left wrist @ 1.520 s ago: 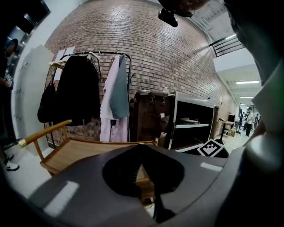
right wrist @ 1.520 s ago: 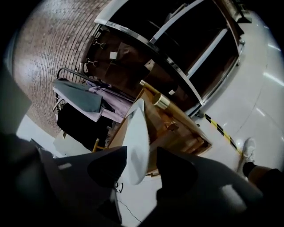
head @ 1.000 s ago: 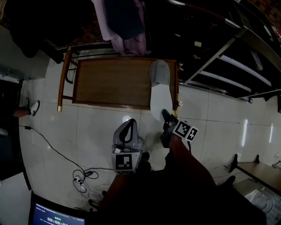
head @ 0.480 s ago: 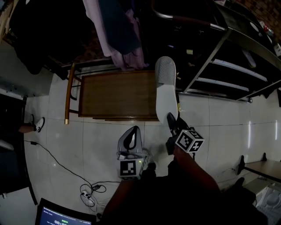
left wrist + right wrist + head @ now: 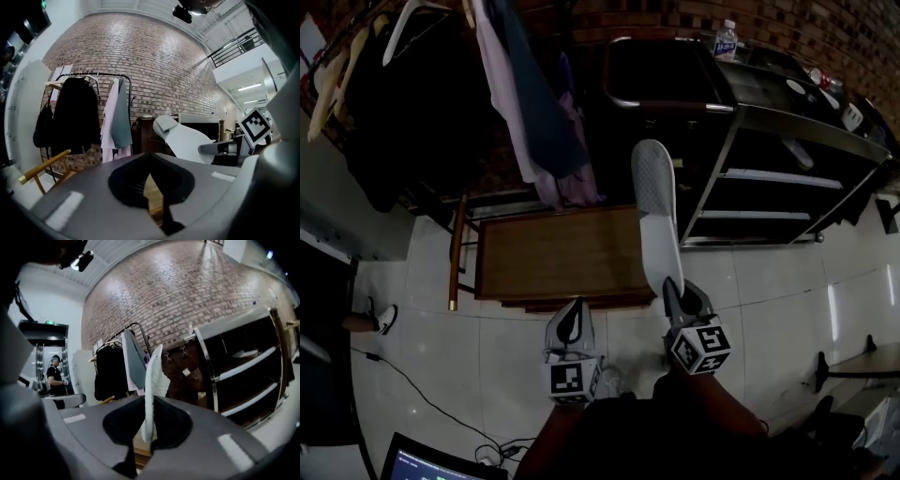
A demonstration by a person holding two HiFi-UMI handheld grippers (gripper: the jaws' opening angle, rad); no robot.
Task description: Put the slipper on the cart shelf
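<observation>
- Flat white slipper (image 5: 656, 211): grasped edgewise in right gripper (image 5: 673, 289) jaws; raised since earlier, toe now at black metal shelved cart's (image 5: 787, 178) near edge.
- Left gripper (image 5: 573, 321): jaws clenched, empty.

I seem to be working in a big loft-style hall used as a staging space, not a home. It has a tall red-brown brick wall (image 5: 154, 61), a black-railed mezzanine (image 5: 233, 44), glossy white floor tiles (image 5: 750, 281), a black metal clothes rail hung with coats (image 5: 101, 74), a black metal shelved cart (image 5: 787, 178), and a thin black cable (image 5: 394, 382) trailing towards an open laptop screen (image 5: 431, 464).
</observation>
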